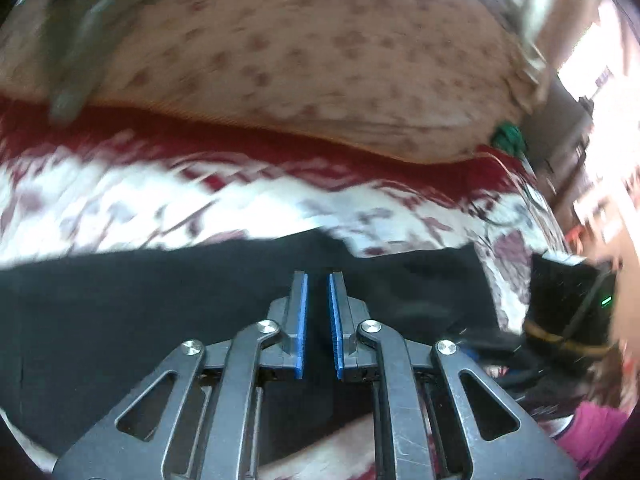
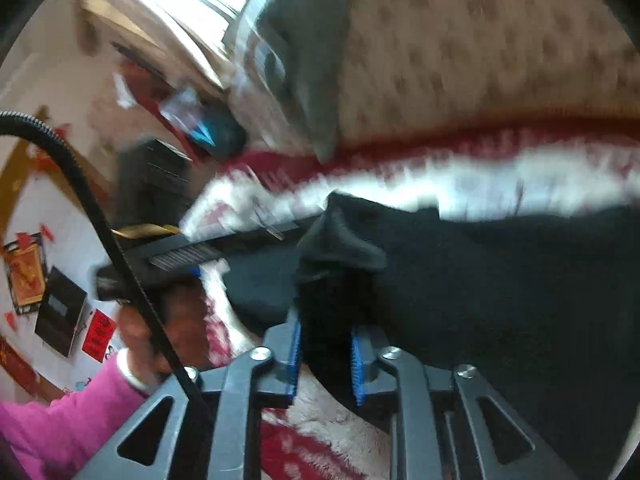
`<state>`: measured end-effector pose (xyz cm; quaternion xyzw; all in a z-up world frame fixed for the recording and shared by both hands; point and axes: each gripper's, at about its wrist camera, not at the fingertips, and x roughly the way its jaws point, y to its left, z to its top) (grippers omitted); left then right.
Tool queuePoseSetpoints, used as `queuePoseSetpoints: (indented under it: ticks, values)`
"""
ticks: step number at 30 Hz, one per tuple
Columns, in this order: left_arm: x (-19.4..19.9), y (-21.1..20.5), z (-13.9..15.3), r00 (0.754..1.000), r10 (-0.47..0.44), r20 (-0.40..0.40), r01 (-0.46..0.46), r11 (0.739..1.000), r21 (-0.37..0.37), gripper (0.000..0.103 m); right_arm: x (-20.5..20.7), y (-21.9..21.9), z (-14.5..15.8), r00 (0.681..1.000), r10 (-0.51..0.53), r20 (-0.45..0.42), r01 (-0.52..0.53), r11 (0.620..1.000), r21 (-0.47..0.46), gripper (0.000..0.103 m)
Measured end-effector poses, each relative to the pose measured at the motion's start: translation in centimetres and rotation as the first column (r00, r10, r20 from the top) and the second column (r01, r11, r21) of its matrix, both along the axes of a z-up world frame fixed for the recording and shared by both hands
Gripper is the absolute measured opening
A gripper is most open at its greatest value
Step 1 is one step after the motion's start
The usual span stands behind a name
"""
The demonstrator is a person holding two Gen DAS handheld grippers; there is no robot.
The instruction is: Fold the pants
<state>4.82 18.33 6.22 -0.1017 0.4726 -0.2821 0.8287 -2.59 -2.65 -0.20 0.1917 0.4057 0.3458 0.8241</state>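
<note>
Two grippers are engaged: black pants (image 2: 500,288) on the bed are pinched by the right gripper (image 2: 325,354), while the slightly parted, empty left gripper (image 1: 318,320) should be closed on an edge before lifting evenly.

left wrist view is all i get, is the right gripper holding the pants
Observer: Yes, the right gripper has a bunched fold of the black pants between its blue pads.
Operator: where on the pants
Observer: At a crumpled end that rises into a peak just past its fingertips; which part of the garment that is, I cannot tell.
Operator: my left gripper, can you see it from there
Observer: Yes, at the left of the right wrist view, the left gripper points at that same peak, held by a hand in a pink sleeve.
</note>
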Motion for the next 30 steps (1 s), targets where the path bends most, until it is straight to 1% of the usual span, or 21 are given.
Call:
queuePoseSetpoints:
  ticks: [1,2,5,6,7,8,9,10,12,13,14,15,17,19,20,22,25,27,28,29,30]
  values:
    - [-0.2,1.0,-0.2,1.000,0.020,-0.012,-0.020,1.000,-0.011,0.009,0.5,0.7,-0.8,0.999,0.009,-0.051,-0.009,1.000,-0.007,0.028]
    - [-0.4,1.4,-0.3,1.000,0.027,-0.014,-0.027,0.999,-0.019,0.009,0.7,1.0,-0.7,0.998,0.011,-0.055,-0.012,1.000,-0.007,0.030]
    - [-1.5,2.1,0.4,0.999,0.033,0.002,-0.033,0.999,-0.039,0.009,0.0,0.2,1.5,1.000,0.023,0.018,-0.023,1.000,0.018,0.031]
    - [-2.0,2.0,0.7,1.000,0.026,0.005,-0.025,0.998,-0.052,0.014,-0.4,-1.0,2.5,0.999,0.001,0.036,-0.002,0.999,0.033,0.031]
    - [-2.6,1.7,0.9,1.000,0.013,0.006,-0.013,0.998,-0.060,0.030,-0.8,-2.1,3.2,0.999,-0.019,0.049,0.016,0.999,0.049,0.035]
    - [-3.0,1.5,1.1,1.000,0.001,0.008,0.000,0.998,-0.069,0.039,-1.4,-3.8,4.0,0.997,-0.047,0.065,0.042,0.997,0.072,0.042]
    - [-3.2,1.3,1.1,1.000,-0.009,0.009,0.010,0.997,-0.081,0.056,-1.8,-5.4,4.6,0.993,-0.084,0.079,0.078,0.994,0.083,0.046]
    - [-3.7,0.9,1.3,1.000,-0.017,0.011,0.018,0.994,-0.104,0.061,-2.2,-7.1,5.2,0.987,-0.133,0.092,0.125,0.989,0.082,0.052]
    - [-4.0,0.1,1.4,0.999,-0.031,0.004,0.032,0.992,-0.119,0.062,-3.0,-10.2,5.7,0.974,-0.206,0.098,0.199,0.977,0.080,0.052]
    - [-4.4,-0.5,1.3,0.999,-0.042,-0.006,0.041,0.993,-0.108,0.062,-3.0,-11.6,5.6,0.967,-0.240,0.087,0.234,0.969,0.073,0.053]
    - [-4.6,-0.9,1.4,0.999,-0.042,-0.010,0.041,0.995,-0.089,0.062,-3.0,-12.9,5.2,0.959,-0.275,0.068,0.271,0.960,0.064,0.054]
    - [-4.7,-1.3,1.3,0.999,-0.039,-0.009,0.038,0.997,-0.074,0.062,-3.3,-13.9,4.8,0.955,-0.292,0.049,0.289,0.955,0.061,0.054]
    - [-5.3,-2.1,1.1,0.999,-0.036,-0.006,0.036,0.999,-0.041,0.062,-2.6,-15.5,3.4,0.951,-0.308,-0.012,0.308,0.950,0.057,0.055]
    - [-5.7,-2.7,0.6,0.999,-0.030,-0.015,0.030,0.999,-0.009,0.062,-1.4,-15.9,2.3,0.950,-0.306,-0.056,0.309,0.949,0.056,0.058]
    - [-5.8,-3.0,0.4,1.000,-0.015,-0.016,0.015,1.000,0.020,0.062,-1.1,-16.1,1.8,0.954,-0.290,-0.069,0.295,0.953,0.067,0.063]
    - [-5.7,-3.4,-0.3,1.000,0.019,-0.015,-0.017,0.997,0.070,0.062,-0.1,-15.5,1.2,0.961,-0.265,-0.082,0.271,0.960,0.071,0.067]
    - [-4.9,-3.8,-1.7,0.996,0.036,-0.076,-0.030,0.997,0.073,0.062,1.0,-14.3,0.7,0.976,-0.203,-0.075,0.207,0.977,0.049,0.068]
    - [-4.5,-4.3,-2.3,0.995,0.045,-0.093,-0.039,0.997,0.069,0.062,1.6,-13.8,0.4,0.978,-0.199,-0.061,0.201,0.979,0.038,0.053]
    - [-4.4,-4.6,-2.4,0.995,0.048,-0.087,-0.042,0.996,0.073,0.062,1.8,-13.7,0.2,0.979,-0.200,-0.050,0.202,0.979,0.040,0.038]
    - [-4.2,-5.0,-2.4,0.996,0.048,-0.074,-0.042,0.996,0.081,0.061,2.0,-13.9,0.2,0.977,-0.211,-0.039,0.213,0.976,0.040,0.034]
    - [-4.0,-5.5,-2.3,0.997,0.048,-0.062,-0.042,0.995,0.092,0.049,2.0,-14.3,0.1,0.975,-0.218,-0.039,0.220,0.974,0.056,0.031]
